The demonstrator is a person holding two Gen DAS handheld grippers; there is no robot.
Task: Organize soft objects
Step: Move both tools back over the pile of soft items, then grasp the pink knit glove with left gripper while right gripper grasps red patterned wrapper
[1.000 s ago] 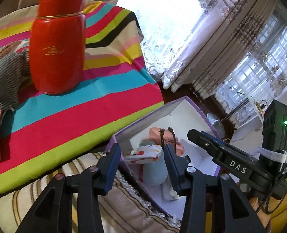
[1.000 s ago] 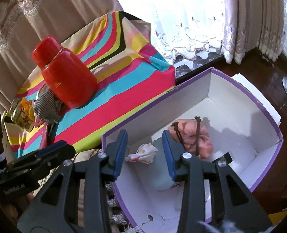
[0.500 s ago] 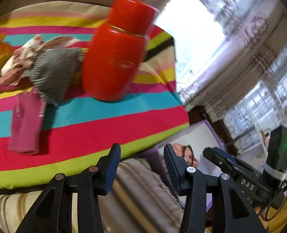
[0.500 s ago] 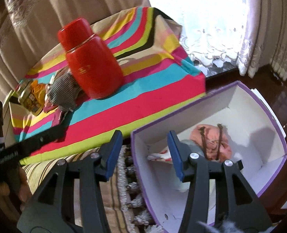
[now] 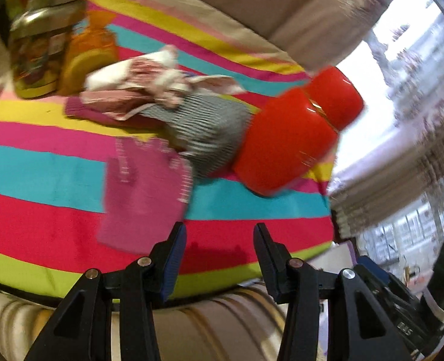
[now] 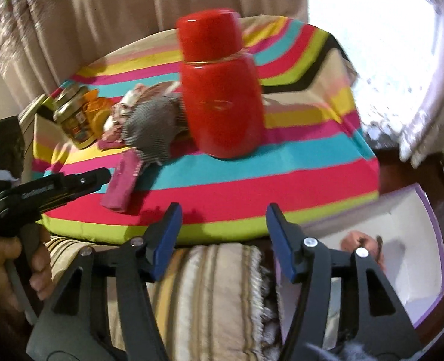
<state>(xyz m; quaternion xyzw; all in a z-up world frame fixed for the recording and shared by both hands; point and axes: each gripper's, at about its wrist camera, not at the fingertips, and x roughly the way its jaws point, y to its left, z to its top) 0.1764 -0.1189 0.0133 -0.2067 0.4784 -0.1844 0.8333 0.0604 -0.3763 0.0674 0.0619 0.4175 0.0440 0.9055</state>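
A pink knitted cloth (image 5: 143, 201) lies on the striped tablecloth (image 5: 41, 174), just beyond my open, empty left gripper (image 5: 219, 249). Behind it lie a grey striped cloth (image 5: 210, 132) and a white-and-pink patterned cloth (image 5: 149, 81). In the right wrist view the pink cloth (image 6: 121, 183) and grey cloth (image 6: 149, 126) lie left of centre. My right gripper (image 6: 222, 237) is open and empty at the table's front edge. The white box with purple rim (image 6: 414, 258) at lower right holds a peach soft item (image 6: 360, 240).
A red flask (image 6: 222, 102) stands mid-table, also in the left wrist view (image 5: 294, 132). A glass jar (image 5: 38, 48) and an orange item (image 5: 92, 45) stand at the far left. A striped beige cushion (image 6: 210, 288) lies below the table edge. Curtains and a window are behind.
Both grippers have swung left, away from the box and toward the table. The cloths and jar have come into view. Both grippers stay open and empty.
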